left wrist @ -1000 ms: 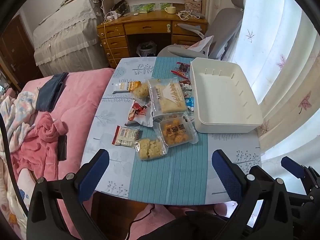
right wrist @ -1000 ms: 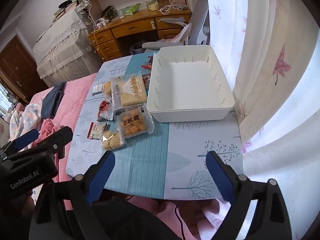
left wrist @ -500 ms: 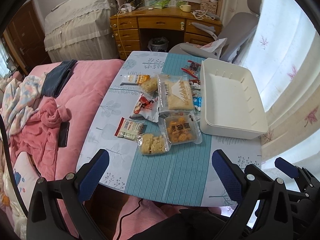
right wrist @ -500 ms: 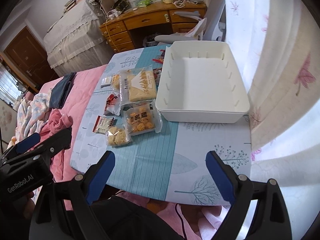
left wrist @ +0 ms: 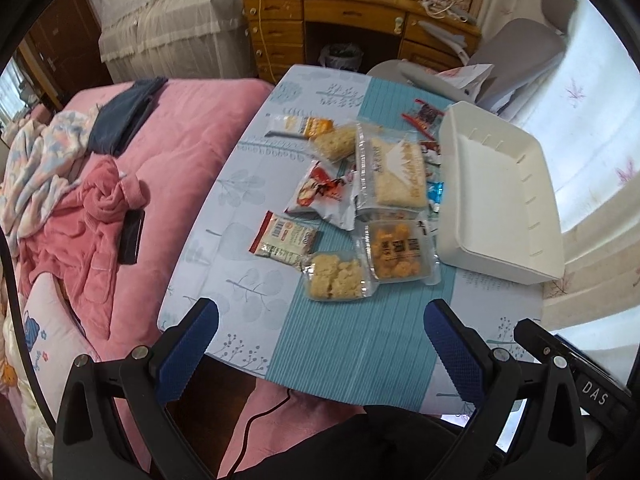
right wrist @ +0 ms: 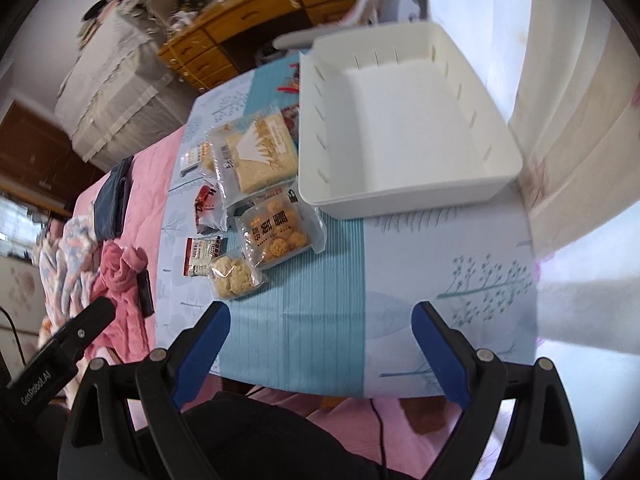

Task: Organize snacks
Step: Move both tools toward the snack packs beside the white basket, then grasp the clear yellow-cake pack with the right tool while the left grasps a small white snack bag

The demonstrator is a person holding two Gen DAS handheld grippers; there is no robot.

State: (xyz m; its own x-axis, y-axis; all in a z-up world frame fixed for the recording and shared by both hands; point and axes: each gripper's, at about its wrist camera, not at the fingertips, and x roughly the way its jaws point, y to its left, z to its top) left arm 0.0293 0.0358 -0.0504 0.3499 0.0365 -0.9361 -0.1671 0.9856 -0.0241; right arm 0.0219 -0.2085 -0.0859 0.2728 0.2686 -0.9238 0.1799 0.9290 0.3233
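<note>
Left wrist view shows you a small table under a blue-and-white leaf-print cloth (left wrist: pixel 248 208), a pink quilted bed (left wrist: pixel 168 152) on its left, a wooden desk (left wrist: pixel 320 20) beyond and pale curtains (left wrist: pixel 592 128) on the right. Your white rectangular plastic bin (left wrist: pixel 500 200) sits on the table's right side, long axis running away from you, nothing inside. Packaged snacks (left wrist: pixel 360 208) lie in a loose cluster just beside its left wall. Your left gripper (left wrist: pixel 320 344) and right gripper (right wrist: pixel 320 340) both hover over the near edge, fingers spread wide, holding nothing.
</note>
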